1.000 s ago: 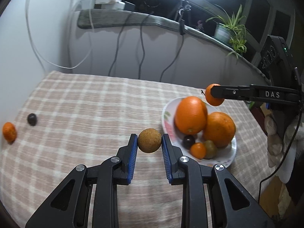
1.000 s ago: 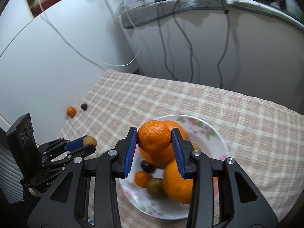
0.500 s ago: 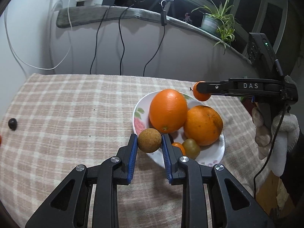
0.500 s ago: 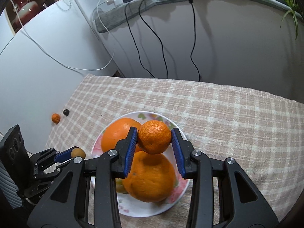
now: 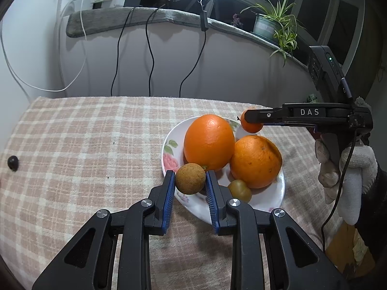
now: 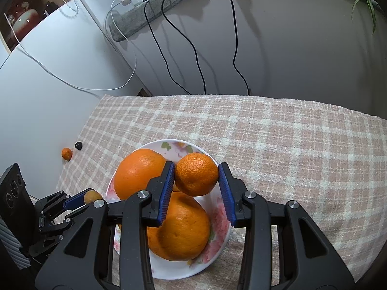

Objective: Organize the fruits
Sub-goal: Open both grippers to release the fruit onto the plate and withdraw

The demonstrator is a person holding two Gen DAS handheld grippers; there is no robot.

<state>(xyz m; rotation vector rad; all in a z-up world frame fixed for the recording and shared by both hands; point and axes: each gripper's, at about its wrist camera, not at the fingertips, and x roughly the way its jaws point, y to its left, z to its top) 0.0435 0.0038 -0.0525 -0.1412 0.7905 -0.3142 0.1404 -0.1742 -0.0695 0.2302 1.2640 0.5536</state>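
Note:
My left gripper is shut on a small brown round fruit and holds it over the near-left rim of the floral plate. The plate holds two big oranges and a small yellow-green fruit. My right gripper is shut on a small mandarin and holds it above the plate's far side, over the oranges. In the left wrist view the right gripper comes in from the right. The left gripper also shows in the right wrist view.
A small dark fruit lies on the checked cloth at the far left. It lies next to a small orange fruit in the right wrist view. Cables hang down the wall behind. A potted plant stands on the ledge.
Both grippers have moved over the plate with their fruits. The brown fruit went from the cloth left of the plate to its rim. The mandarin now hangs over the plate's far side.

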